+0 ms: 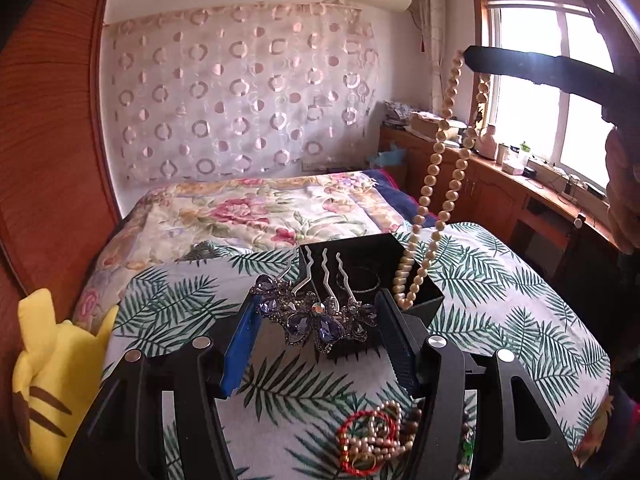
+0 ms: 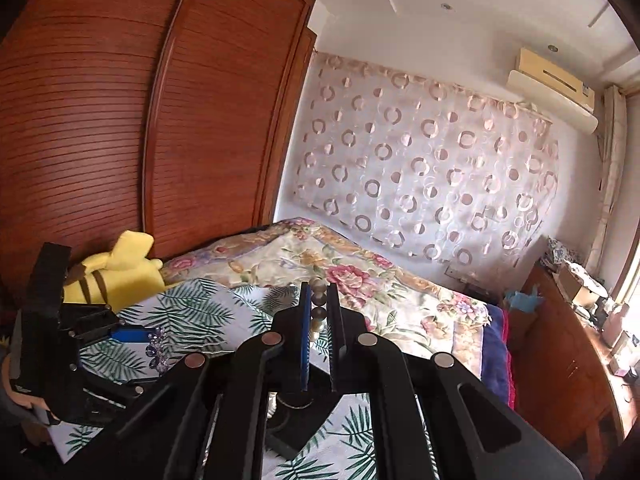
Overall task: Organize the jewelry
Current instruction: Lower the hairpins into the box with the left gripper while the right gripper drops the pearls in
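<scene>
My left gripper (image 1: 316, 304) is shut on a purple jewelled hair comb (image 1: 320, 316) with wavy silver prongs, held just in front of a black jewelry box (image 1: 424, 300). My right gripper (image 2: 319, 300) is shut on a cream pearl necklace (image 1: 444, 152); it hangs from the gripper, high at the right, with its lower end in the box. A bangle (image 1: 358, 280) lies inside the box. A pile of mixed jewelry (image 1: 376, 440) with red cord and small pearls lies on the leaf-print cloth (image 1: 500, 300) below my left gripper. The left gripper and comb (image 2: 156, 348) show at the left of the right wrist view.
A yellow plush toy (image 1: 48, 360) sits at the left bed edge beside a wooden wardrobe (image 2: 140, 120). A floral quilt (image 1: 256, 212) covers the far bed. A wooden counter (image 1: 532, 188) with small items runs under the window at right.
</scene>
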A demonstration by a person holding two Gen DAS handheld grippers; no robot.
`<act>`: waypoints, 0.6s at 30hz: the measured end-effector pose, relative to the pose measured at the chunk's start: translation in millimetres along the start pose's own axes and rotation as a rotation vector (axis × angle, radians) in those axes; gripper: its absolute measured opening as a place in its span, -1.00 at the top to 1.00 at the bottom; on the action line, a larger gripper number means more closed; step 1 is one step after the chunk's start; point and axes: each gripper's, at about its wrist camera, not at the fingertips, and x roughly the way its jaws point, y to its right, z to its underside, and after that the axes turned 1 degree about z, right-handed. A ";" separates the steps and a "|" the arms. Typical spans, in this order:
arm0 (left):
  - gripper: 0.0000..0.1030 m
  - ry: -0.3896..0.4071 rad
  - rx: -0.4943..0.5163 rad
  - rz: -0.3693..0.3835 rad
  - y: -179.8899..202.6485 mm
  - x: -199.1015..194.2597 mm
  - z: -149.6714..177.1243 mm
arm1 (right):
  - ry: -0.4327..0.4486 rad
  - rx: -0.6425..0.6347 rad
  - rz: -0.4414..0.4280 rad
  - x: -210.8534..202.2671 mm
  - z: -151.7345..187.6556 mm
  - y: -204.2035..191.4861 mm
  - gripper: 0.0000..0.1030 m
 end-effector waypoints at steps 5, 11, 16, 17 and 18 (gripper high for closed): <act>-0.08 -0.018 0.012 0.017 4.6 22.5 -6.9 | -0.071 0.007 -0.013 27.0 16.7 0.6 0.84; -0.08 -0.054 0.012 0.043 9.9 53.1 -6.7 | -0.191 0.067 -0.052 62.1 61.5 5.8 0.83; -0.08 -0.087 0.010 0.056 13.5 76.2 -6.8 | -0.261 0.147 -0.099 83.8 88.2 9.4 0.83; -0.08 -0.093 0.010 0.056 13.7 79.2 -6.6 | -0.272 0.160 -0.113 87.5 92.2 8.8 0.83; -0.08 -0.096 0.008 0.056 13.8 81.5 -7.0 | -0.283 0.168 -0.123 90.6 95.7 7.1 0.83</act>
